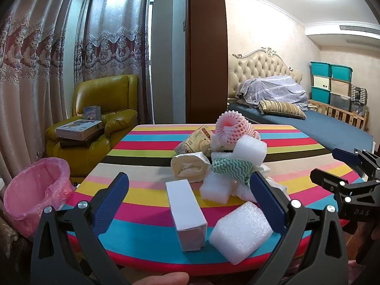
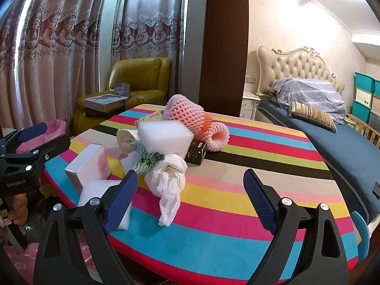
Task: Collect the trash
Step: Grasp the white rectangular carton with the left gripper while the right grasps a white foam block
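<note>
Left gripper (image 1: pixel 190 190) and right gripper (image 2: pixel 191 185) hover side by side at the near edge of the striped worktop (image 2: pixel 237 213), both angled slightly downward, jaws wide open and holding nothing. The trash, a white box (image 1: pixel 186 216), foam blocks (image 1: pixel 239 231), crumpled paper (image 2: pixel 166 178) and pink netting (image 2: pixel 190 116), lies piled on the worktop. The pink-lined bin (image 1: pixel 35 190) stands to the left.
</note>
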### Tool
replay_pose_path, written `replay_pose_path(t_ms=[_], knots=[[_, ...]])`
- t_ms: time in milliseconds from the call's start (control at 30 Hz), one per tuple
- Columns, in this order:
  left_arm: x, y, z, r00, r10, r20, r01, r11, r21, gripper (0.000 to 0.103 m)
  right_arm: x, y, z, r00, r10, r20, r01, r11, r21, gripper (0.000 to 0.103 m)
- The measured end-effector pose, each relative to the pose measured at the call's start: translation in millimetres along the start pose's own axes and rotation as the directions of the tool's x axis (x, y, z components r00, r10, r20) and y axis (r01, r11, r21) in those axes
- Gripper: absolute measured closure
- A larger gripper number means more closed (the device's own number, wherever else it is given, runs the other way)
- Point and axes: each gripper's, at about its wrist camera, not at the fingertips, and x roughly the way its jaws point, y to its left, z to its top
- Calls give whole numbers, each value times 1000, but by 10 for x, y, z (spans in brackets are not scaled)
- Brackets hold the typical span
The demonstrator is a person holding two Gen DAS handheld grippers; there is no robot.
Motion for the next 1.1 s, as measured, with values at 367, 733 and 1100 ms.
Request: replay_pose_path(t_ms=[367, 733, 1100], knots=[[-10, 188, -51, 999, 29, -20, -29, 999, -20, 4, -15, 186, -52, 997, 77, -17, -78, 994, -77, 18], [-144, 672, -262, 982, 183, -34, -184, 982, -34, 4, 113, 727, -144, 972, 210, -110, -231, 943, -238, 18], [39, 675, -377, 989, 81, -122, -85, 996, -28, 5, 591, 830, -238, 935, 240, -261, -304, 921, -244, 30]])
